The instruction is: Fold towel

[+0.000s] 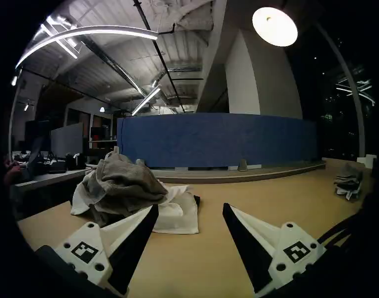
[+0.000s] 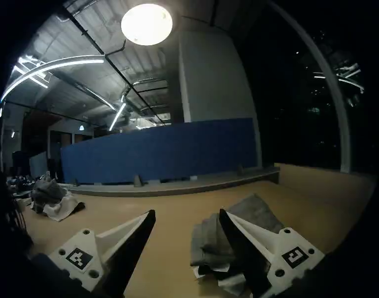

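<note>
A heap of crumpled towels, grey on top of white, lies on the wooden table just ahead and left of my left gripper, which stands open with nothing between its fingers. The same heap appears far off to the left in the right gripper view. A stack of folded grey towels lies right in front of my right gripper, partly behind its right finger. That gripper is open, holding nothing. The stack also sits at the far right in the left gripper view.
A blue partition wall runs along the table's far edge, above a raised wooden ledge. Desks with equipment stand beyond the table's left side. Bare tabletop stretches between the heap and the folded stack.
</note>
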